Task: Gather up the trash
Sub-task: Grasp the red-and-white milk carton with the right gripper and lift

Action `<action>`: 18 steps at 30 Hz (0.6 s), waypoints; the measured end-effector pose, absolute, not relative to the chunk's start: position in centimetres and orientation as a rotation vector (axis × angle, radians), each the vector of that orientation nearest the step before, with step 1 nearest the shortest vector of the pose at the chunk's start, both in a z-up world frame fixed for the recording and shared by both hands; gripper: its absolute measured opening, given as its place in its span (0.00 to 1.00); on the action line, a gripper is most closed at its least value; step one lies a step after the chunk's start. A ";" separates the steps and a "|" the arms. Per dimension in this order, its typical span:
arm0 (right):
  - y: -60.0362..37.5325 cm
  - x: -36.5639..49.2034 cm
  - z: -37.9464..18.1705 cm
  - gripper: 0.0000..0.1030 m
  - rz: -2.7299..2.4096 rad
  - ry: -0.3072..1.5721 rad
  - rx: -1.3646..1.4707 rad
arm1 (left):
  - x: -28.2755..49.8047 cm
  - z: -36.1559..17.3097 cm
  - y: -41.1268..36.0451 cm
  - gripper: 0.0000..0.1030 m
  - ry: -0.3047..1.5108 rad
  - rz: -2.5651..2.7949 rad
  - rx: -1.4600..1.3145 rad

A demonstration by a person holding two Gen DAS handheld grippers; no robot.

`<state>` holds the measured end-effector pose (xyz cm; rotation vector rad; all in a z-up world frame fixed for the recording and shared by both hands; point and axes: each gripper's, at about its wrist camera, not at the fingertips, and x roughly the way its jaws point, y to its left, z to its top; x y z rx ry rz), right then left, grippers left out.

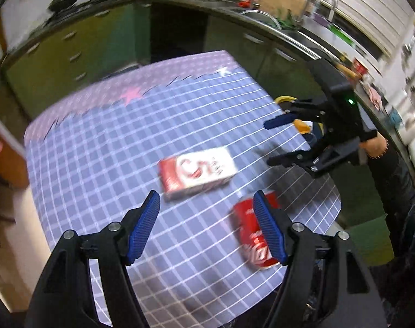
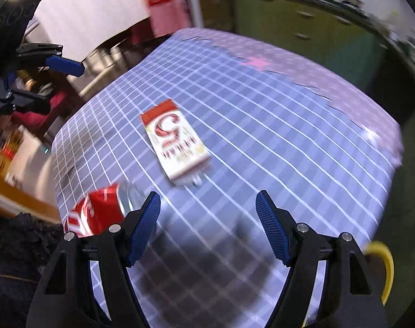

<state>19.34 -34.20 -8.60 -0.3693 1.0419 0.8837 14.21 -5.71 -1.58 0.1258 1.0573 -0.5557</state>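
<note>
Nearest the lens in the left wrist view, the left gripper [image 1: 206,225] hangs above the table with its ribbed blue pads spread wide and nothing between them. Its right-hand pad partly covers a red soda can [image 1: 251,229] lying on its side on the tablecloth [image 1: 98,164], a blue-violet cloth with a white grid. The can lies outside the jaws — whether the pad touches it cannot be told through the blur.

The right wrist view shows much the same: the right gripper [image 2: 207,225] is released, fingers wide apart over a bare, shadowed patch of cloth. The can [image 2: 98,213] lies beside its left-hand finger, near the table's edge, its silver end toward the middle of the table. At the lower right, a yellow rim [image 2: 385,265] curves just beyond the table's edge.

Further out, near the middle of the table, a red-and-white carton [image 1: 198,170] lies flat, apart from the can and from both grippers.

Beyond it, the left view shows the right gripper [image 1: 270,142] over the table's right side, jaws parted and empty, with the person's hand [image 1: 375,147] behind it. The cloth's far band turns pink, with a pink star [image 1: 131,94]. Behind stand green cabinets [image 1: 57,54] and a counter with a sink faucet [image 1: 321,0].
</note>
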 end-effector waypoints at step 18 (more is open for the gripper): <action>-24.2 22.5 -13.5 0.70 1.109 1.117 -0.562 | 13.1 -4.4 -2.4 0.65 1.111 -0.524 0.023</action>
